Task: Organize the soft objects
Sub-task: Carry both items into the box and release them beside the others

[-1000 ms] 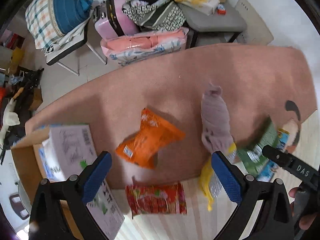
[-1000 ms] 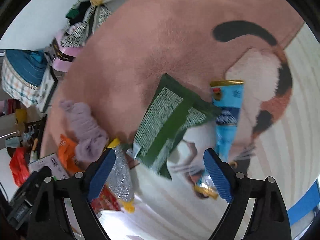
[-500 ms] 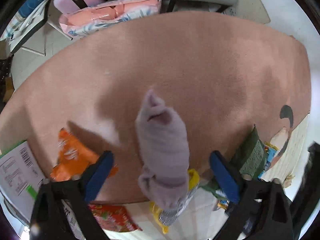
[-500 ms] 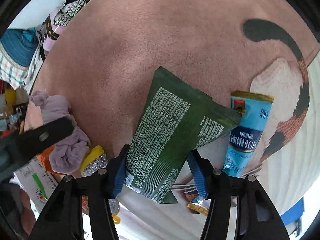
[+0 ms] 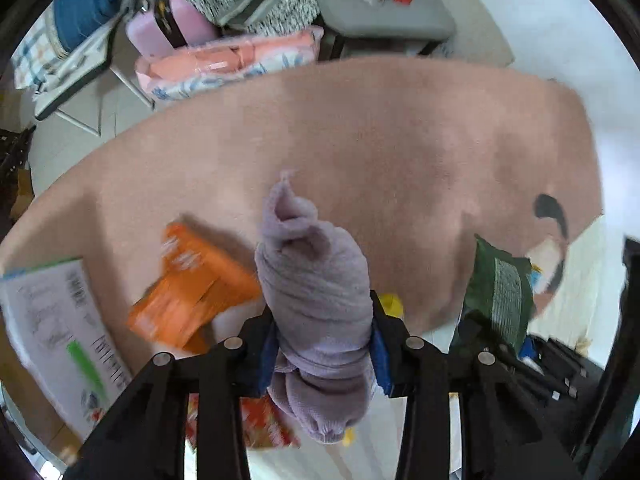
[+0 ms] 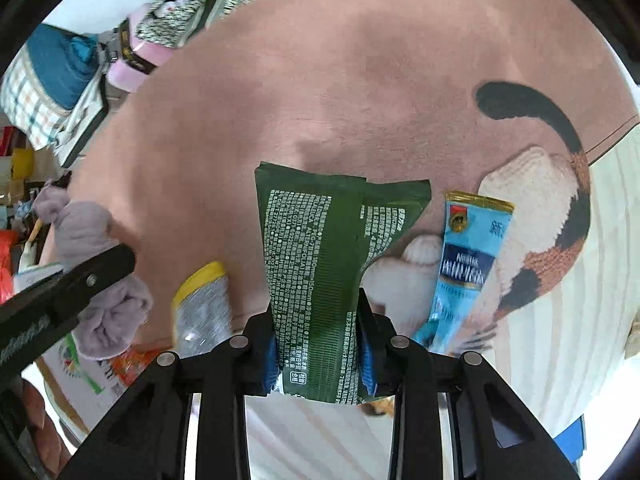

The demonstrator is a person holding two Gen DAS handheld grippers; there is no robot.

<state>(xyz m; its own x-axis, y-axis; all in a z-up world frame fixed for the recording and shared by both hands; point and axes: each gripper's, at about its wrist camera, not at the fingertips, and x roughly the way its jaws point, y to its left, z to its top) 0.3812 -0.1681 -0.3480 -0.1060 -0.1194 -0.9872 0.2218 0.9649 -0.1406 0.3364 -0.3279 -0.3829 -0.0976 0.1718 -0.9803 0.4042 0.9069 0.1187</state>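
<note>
Your left hand-held gripper (image 5: 323, 354), jaws just closed, pinches the rolled lilac towel (image 5: 316, 300) across its middle, its long axis running straight ahead over the pink rug (image 5: 400, 140); your right hand-held gripper (image 6: 318, 354), also just closed, clamps the green packet (image 6: 312, 264) lying lengthwise ahead

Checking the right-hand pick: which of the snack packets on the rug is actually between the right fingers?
The dark green packet printed with white text, pinched at its lower end. The light blue packet and the yellow-topped silver one lie free beside it.
</note>
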